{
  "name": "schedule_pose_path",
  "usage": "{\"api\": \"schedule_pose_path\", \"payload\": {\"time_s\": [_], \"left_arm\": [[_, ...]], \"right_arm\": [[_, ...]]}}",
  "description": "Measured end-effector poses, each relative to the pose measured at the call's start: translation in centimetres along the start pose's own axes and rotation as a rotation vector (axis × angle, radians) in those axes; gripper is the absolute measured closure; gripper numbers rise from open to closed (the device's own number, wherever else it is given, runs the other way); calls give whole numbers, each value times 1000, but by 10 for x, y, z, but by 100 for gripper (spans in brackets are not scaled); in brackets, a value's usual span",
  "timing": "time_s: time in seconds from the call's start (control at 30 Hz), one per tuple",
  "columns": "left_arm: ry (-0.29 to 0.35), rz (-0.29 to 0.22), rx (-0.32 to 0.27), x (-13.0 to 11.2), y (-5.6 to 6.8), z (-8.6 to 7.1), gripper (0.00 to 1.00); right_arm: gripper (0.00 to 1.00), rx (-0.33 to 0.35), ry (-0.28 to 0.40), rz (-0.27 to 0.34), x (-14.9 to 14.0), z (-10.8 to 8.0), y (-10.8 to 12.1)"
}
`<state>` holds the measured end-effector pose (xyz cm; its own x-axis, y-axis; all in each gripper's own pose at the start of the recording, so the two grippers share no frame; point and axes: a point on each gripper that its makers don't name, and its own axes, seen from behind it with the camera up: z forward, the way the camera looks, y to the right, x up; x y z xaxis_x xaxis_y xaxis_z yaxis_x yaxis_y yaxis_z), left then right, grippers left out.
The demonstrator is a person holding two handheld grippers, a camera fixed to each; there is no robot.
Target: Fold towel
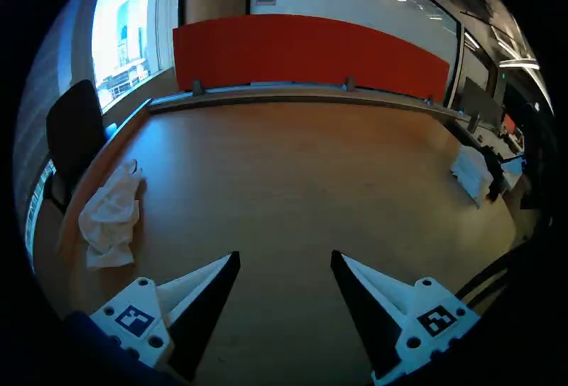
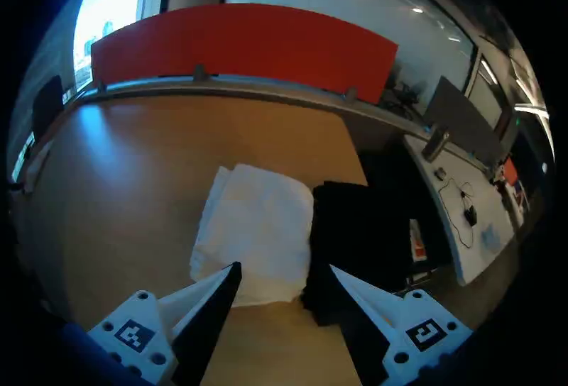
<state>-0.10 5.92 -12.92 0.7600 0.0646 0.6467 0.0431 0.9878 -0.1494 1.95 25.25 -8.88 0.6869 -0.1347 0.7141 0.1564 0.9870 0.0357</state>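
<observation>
Left gripper view first: your crumpled white cloth towel [image 1: 110, 219] lies in a heap at the far left edge of the wide wooden tabletop [image 1: 284, 166], near a black office chair [image 1: 71, 134]. Left tongs [image 1: 284, 254] are spread wide and empty, pointing across bare wood, well apart from that heap. Looks like you're between towels, and that one is not yet folded. Next call: swing left, pinch a corner, drag it to the open middle and lay it flat. Long red partition panel [image 1: 305, 52] closes the back edge. Over in the right gripper view, right tongs [image 2: 284, 267] gape, holding nothing, above a neatly folded white towel [image 2: 259, 230] at the tabletop's right edge, just beside a bulky black object [image 2: 355, 244]. Keep off both.
</observation>
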Motion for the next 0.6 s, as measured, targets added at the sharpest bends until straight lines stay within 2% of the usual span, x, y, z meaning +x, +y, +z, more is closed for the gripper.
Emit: {"api": "schedule_pose_path", "payload": {"time_s": [0.23,0.47,0.6], "left_arm": [[9,-9,5,4,-2,0,5],[22,-14,13,10,-5,0,5],[28,-18,17,13,-7,0,5]], "right_arm": [[15,-16,97,48,18,-7,-9],[15,-29,219,129,42,-16,-17],[15,-46,291,155,58,-23,-18]]}}
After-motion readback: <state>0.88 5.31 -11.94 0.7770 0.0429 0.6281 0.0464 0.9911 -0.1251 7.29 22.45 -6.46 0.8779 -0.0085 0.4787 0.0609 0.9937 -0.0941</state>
